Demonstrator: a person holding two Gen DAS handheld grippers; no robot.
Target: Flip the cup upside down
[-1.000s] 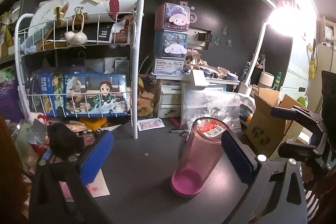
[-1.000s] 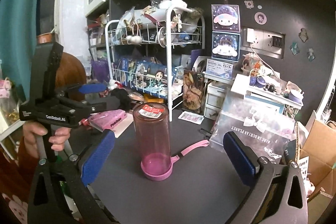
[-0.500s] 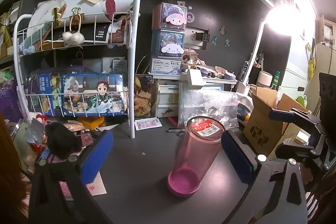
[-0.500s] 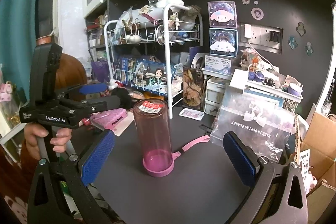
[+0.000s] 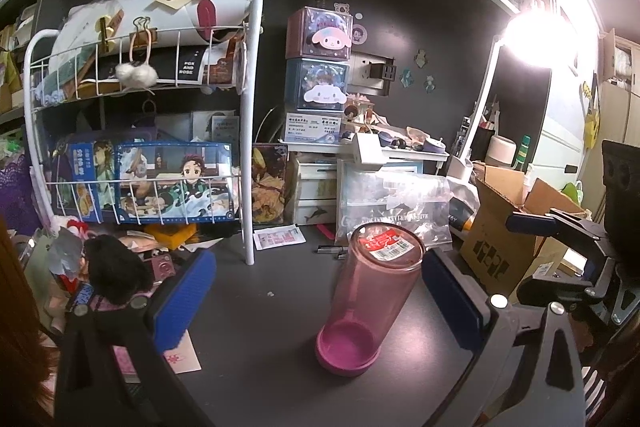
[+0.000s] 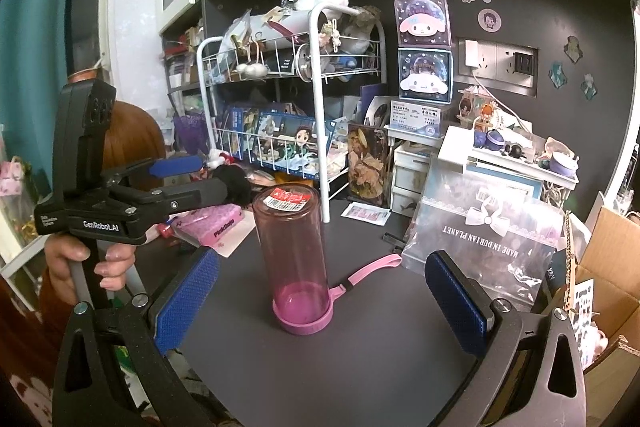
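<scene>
A tall translucent pink cup point(image 5: 370, 299) stands on the dark desk with its pink lid end down and a red price sticker on its upper end. It also shows in the right wrist view point(image 6: 294, 255), with a pink strap point(image 6: 372, 269) lying beside it. My left gripper point(image 5: 320, 301) is open, its blue pads either side of the cup, nothing held. My right gripper point(image 6: 322, 301) is open and empty, the cup between its pads and farther off. The left gripper's body point(image 6: 120, 211) shows at the left of the right wrist view.
A white wire rack point(image 5: 248, 131) full of boxes stands at the back left. Small drawers point(image 5: 316, 187), a clear plastic bag point(image 6: 484, 231) and a cardboard box point(image 5: 516, 231) crowd the back and right. Pink packets and cards point(image 6: 216, 227) lie at the left.
Both grippers have drifted slightly; the cup sits a little more to the left in the left wrist view. The cup stands unmoved on the desk. Both grippers stay open.
</scene>
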